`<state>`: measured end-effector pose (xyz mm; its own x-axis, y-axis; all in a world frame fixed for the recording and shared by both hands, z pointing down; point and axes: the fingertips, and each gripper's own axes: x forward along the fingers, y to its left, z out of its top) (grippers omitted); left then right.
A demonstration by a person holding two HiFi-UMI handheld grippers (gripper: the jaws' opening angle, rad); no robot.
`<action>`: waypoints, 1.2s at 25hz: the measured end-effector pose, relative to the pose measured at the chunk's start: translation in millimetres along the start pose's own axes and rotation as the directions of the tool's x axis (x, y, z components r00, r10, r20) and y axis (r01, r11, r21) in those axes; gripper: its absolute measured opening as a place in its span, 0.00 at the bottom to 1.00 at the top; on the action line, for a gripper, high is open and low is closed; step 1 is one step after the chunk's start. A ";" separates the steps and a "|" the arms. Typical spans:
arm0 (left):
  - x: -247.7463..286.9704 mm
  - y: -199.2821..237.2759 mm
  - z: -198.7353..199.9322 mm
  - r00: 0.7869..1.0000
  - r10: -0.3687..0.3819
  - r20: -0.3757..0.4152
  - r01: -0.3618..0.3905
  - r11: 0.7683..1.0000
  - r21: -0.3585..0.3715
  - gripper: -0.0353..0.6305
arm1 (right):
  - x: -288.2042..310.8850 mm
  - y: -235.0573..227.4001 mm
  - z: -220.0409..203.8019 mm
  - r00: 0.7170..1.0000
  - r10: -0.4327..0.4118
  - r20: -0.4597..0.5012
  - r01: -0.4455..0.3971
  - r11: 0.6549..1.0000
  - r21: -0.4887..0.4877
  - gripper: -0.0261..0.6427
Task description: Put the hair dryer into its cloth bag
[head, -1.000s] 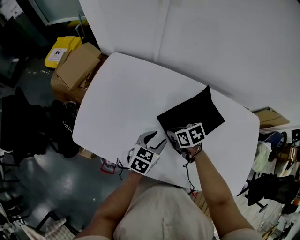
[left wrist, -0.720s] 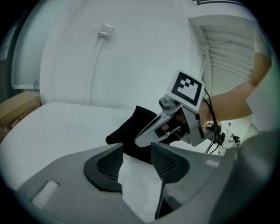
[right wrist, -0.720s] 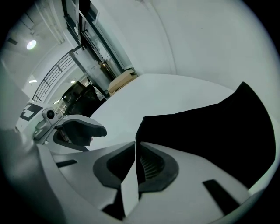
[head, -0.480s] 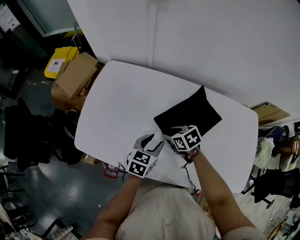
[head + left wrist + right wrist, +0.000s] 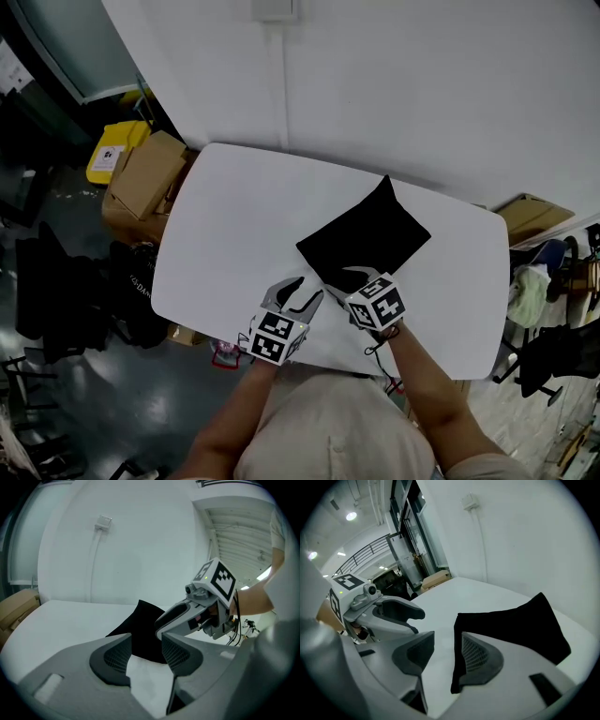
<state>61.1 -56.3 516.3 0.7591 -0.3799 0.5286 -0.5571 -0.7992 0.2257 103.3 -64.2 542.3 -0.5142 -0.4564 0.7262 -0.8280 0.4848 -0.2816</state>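
Probably a workshop: cardboard boxes (image 5: 145, 178), yellow bin (image 5: 114, 150), cluttered concrete floor (image 5: 84, 394)

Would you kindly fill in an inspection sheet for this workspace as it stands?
Surface: white rounded table, holds only the bag.
Job's things: black cloth bag lying flat on the table.
Clutter: nothing seen.
Grippers: left gripper open, empty; right gripper opening, bag's edge beside one jaw, unpressed.
Cables: thin dark cable under the right wrist.
Surroundings: brown cardboard boxes and yellow container on the floor.
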 end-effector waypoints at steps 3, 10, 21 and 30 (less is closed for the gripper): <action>-6.3 -5.7 3.8 1.000 -0.012 0.009 0.012 1.000 0.017 0.34 | -19.7 4.8 -4.5 0.999 -0.017 0.047 0.016 1.000 0.016 0.30; -24.7 -23.9 13.3 0.997 -0.065 0.047 0.062 0.996 0.062 0.32 | -72.6 -0.1 -16.5 0.971 -0.150 0.184 0.140 0.988 0.070 0.09; -35.9 -52.7 17.8 0.982 -0.166 0.086 0.153 0.978 0.139 0.07 | -118.5 10.0 -41.2 0.900 -0.269 0.342 0.216 0.959 0.184 0.07; -42.6 -69.6 6.8 0.974 -0.199 0.109 0.181 0.971 0.159 0.07 | -140.9 26.1 -54.0 0.846 -0.332 0.417 0.257 0.939 0.228 0.06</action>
<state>69.9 12.4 472.6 0.8870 -0.2614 0.3807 -0.3498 -0.9185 0.1844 166.2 53.1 466.5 -0.2531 -0.8584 0.4462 -0.9606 0.1684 -0.2210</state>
